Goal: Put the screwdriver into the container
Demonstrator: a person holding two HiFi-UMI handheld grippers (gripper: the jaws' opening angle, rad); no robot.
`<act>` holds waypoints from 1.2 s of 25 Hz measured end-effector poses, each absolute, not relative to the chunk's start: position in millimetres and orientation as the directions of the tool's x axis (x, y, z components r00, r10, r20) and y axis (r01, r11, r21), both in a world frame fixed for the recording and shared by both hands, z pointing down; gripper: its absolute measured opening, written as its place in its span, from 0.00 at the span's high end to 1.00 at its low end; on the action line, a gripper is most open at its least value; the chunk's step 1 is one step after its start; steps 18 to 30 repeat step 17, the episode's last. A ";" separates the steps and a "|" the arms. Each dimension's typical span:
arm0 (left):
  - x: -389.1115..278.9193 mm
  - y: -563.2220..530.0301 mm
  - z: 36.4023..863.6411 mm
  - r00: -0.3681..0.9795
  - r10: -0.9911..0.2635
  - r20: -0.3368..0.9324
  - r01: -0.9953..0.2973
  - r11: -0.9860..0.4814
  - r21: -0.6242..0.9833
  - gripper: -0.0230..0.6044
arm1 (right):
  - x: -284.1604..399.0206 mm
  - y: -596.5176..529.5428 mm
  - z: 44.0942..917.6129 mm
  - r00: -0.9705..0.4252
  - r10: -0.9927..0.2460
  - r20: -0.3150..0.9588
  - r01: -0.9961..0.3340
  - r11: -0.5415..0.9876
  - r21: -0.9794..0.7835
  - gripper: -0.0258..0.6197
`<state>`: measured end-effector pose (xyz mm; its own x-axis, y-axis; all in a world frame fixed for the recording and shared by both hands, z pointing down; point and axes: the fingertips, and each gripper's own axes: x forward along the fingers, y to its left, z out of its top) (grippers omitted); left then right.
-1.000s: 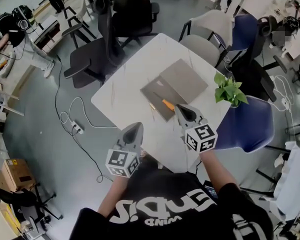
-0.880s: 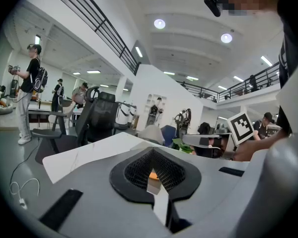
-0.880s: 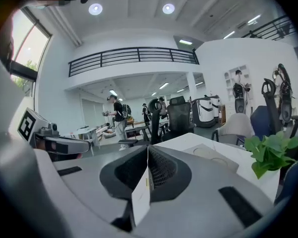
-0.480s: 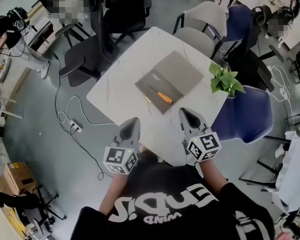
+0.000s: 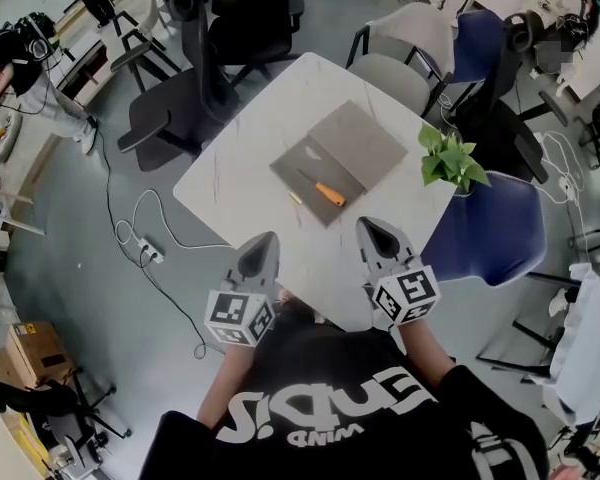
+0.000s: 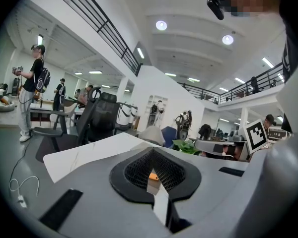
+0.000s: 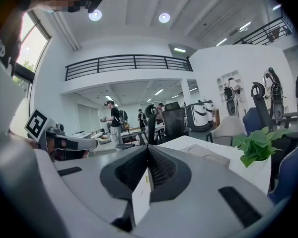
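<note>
An orange-handled screwdriver lies on the near half of a flat grey container in the middle of the white table. Both grippers hover at the table's near edge, short of the container. My left gripper is shut and holds nothing. My right gripper is shut and empty too, a little below and right of the screwdriver. In the left gripper view the shut jaws show a speck of the orange handle through their notch. The right gripper view shows its gripper shut as well.
A potted green plant stands at the table's right edge. Black office chairs sit at the far left, grey and blue chairs at the right. A small yellowish bit lies by the container. A cable and power strip lie on the floor.
My right gripper has drawn back from beside the screwdriver toward the table's near edge. The left gripper has barely moved. The screwdriver stays on the container.
</note>
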<state>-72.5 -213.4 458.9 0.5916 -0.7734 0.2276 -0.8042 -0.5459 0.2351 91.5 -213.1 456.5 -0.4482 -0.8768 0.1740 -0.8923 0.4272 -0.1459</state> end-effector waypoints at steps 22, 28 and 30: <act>-78.3 -211.2 462.1 0.587 -0.774 0.236 -0.807 -0.535 0.251 0.94 | 88.8 -211.5 461.0 -0.459 -0.866 0.197 -0.887 0.435 -0.152 0.94; -78.3 -211.2 462.1 0.587 -0.774 0.236 -0.807 -0.535 0.251 0.94 | 88.8 -211.5 461.0 -0.459 -0.866 0.197 -0.887 0.435 -0.152 0.94; -78.3 -211.2 462.1 0.587 -0.774 0.236 -0.807 -0.535 0.251 0.94 | 88.8 -211.5 461.0 -0.459 -0.866 0.197 -0.887 0.435 -0.152 0.94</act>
